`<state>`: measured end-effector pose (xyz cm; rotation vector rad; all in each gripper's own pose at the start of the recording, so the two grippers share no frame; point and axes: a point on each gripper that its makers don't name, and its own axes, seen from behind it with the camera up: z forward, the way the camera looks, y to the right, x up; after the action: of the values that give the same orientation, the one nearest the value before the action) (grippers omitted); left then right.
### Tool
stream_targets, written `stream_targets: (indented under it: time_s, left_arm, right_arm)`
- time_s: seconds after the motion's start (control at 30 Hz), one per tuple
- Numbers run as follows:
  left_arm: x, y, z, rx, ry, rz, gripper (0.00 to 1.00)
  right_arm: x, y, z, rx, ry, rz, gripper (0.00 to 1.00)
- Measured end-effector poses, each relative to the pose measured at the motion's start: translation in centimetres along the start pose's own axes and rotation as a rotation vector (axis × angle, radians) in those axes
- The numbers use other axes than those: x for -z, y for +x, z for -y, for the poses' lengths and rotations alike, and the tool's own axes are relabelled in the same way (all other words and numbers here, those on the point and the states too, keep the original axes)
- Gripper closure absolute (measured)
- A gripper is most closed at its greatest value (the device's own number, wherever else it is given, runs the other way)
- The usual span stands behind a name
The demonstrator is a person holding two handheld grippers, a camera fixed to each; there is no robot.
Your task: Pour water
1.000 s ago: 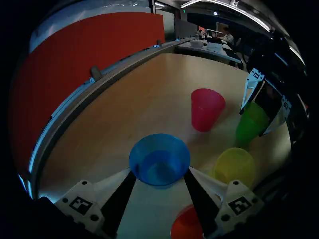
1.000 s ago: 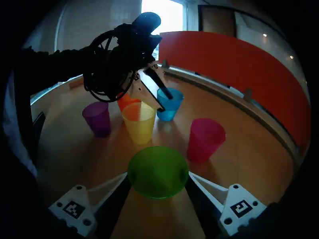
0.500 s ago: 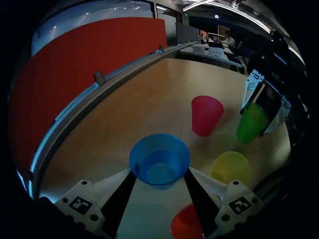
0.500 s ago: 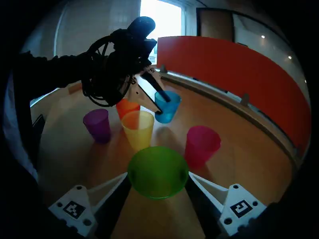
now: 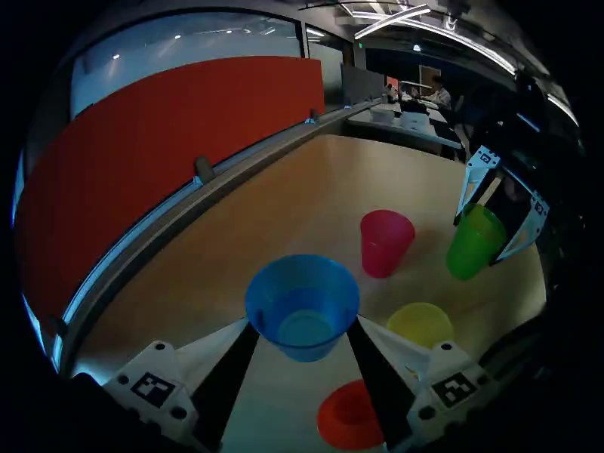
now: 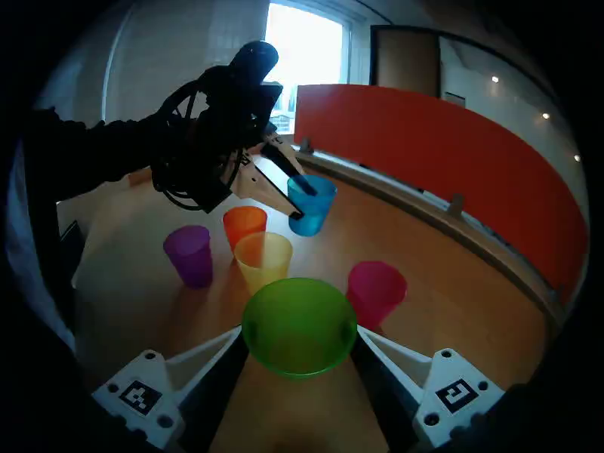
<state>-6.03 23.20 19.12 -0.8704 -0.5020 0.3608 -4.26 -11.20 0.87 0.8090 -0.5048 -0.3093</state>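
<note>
The left gripper (image 5: 302,330) pinches a translucent blue plastic cup (image 5: 302,298) between its 2 fingers, holding it upright above the pale wooden table (image 5: 302,189). The right gripper (image 6: 300,340) is clamped on a translucent green plastic cup (image 6: 299,317) in the same way, also off the table. 4 more plastic cups stand on the table: pink cup (image 6: 375,291), yellow cup (image 6: 263,260), orange cup (image 6: 244,225) and purple cup (image 6: 189,253).

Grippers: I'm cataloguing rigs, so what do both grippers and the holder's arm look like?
Both the left gripper and right gripper have white wedge-shaped fingers with black inner pads, each bearing a square black-and-white marker. Looped black cables hang off the left gripper's dark body; the sleeve behind it is dark.
</note>
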Motion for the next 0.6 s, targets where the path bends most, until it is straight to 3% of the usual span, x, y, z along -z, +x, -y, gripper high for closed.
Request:
stream_targets:
  time_s: [0.6]
  left_arm:
    - [4.0, 3.1, -0.9, 0.057, 0.052, -0.147, 0.19]
  right_arm:
    - [2.5, 3.8, 0.8, 0.007, -0.031, -0.084, 0.10]
